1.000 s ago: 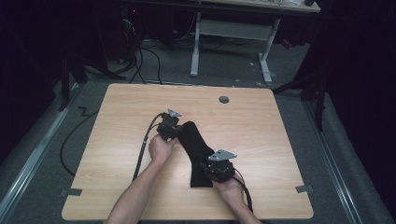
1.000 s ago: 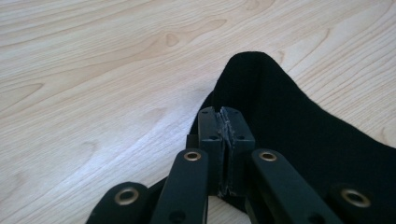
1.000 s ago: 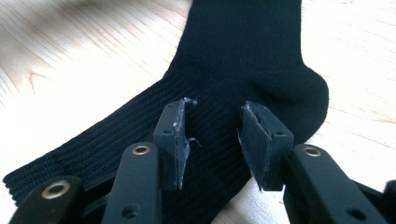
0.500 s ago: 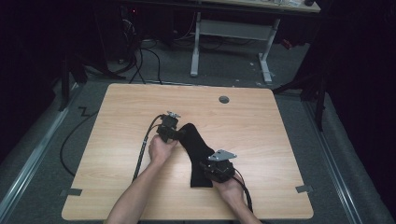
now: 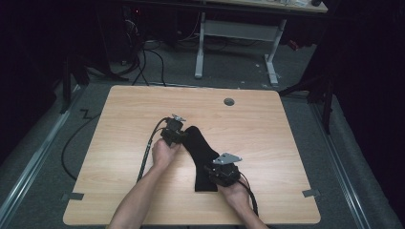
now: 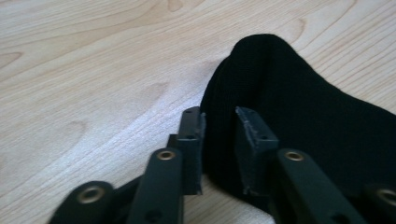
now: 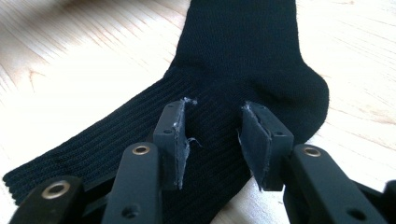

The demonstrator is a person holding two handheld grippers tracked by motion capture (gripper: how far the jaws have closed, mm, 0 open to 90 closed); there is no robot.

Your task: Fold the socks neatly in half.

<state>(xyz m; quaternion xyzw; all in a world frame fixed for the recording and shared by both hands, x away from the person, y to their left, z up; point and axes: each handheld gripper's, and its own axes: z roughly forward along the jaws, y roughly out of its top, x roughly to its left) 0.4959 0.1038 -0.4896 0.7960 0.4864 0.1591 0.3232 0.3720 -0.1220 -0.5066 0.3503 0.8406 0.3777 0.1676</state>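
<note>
Black sock flat on wooden table; left gripper jaws just closing, parted astride toe edge, not pinching; right gripper jaws spread over ribbed leg near heel, nothing pinched

A black sock lies flat on the light wood table, a little toward the near side of its middle. In the high view it runs on a slant, its rounded toe end at the upper left and its squared cuff end at the lower right, near the front edge. The fabric is a fine knit; the leg part is ribbed lengthwise, the foot part smoother. The heel bulges out as a rounded bump where the sock bends. The toe end rests on the wood.
</note>
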